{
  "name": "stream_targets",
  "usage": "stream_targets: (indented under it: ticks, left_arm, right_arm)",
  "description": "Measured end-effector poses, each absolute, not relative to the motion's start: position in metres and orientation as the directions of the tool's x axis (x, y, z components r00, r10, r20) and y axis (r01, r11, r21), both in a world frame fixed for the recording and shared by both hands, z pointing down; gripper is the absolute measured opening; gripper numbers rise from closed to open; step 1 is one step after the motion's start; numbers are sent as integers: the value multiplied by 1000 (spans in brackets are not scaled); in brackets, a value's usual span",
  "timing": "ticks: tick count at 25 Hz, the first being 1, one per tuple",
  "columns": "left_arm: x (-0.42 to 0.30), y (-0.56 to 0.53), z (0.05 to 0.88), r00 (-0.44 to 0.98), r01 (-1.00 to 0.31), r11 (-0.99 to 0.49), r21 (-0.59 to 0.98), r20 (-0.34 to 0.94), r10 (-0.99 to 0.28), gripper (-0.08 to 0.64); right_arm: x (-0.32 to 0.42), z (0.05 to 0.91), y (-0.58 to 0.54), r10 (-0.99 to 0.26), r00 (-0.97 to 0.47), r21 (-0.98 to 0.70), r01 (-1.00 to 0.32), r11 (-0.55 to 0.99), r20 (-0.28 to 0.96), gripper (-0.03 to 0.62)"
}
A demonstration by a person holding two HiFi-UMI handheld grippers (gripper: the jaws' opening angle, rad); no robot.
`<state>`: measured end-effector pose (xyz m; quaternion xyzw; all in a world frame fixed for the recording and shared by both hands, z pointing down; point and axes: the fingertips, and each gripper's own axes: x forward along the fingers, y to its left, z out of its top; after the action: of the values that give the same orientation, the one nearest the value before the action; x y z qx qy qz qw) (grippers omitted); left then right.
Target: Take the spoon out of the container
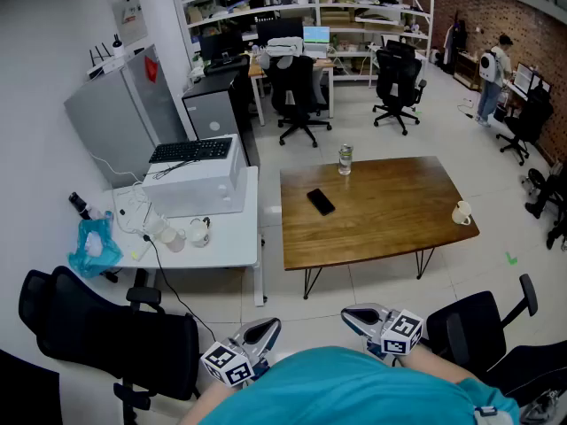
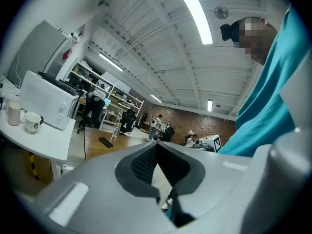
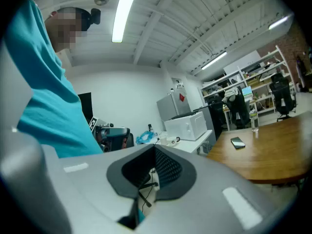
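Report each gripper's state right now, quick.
Left gripper: closed, jaws together, holding nothing.
Right gripper: closed, jaws together, holding nothing.

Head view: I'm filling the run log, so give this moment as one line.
left gripper: jaws shut, empty | right gripper: jaws shut, empty | both by the person's teal shirt | spoon: not made out

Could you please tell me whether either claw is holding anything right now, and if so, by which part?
Nothing is held: the left claw and the right claw are both shut on nothing.
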<state>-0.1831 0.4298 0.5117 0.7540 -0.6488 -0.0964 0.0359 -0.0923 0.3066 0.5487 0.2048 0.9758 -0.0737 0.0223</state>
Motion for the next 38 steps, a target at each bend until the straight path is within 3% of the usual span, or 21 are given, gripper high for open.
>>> stream_targets:
  ticks: [8,15,25,38]
  left_arm:
    - [-183,393,508,146,-967,-165,194,-111,-983,0]
    - [-135,317,506,202,-957,-221,189,-118,-972,0]
    - [-83,178,515,374,-905,-390,173,-116,-920,0]
    - [-253,-58,596,562,-778,-586,227,-166,-811,0]
  right_arm:
    - [-86,546,273,385,-919,-128,393,910,-82,2]
    - [-34,548,203,332,-939,-116,341,933,-87,2]
    - [21,559,78,182,-982,-85,186,979,-52,2]
    - [-107,623,-149,-125,-992,-85,-124,989,-10,2]
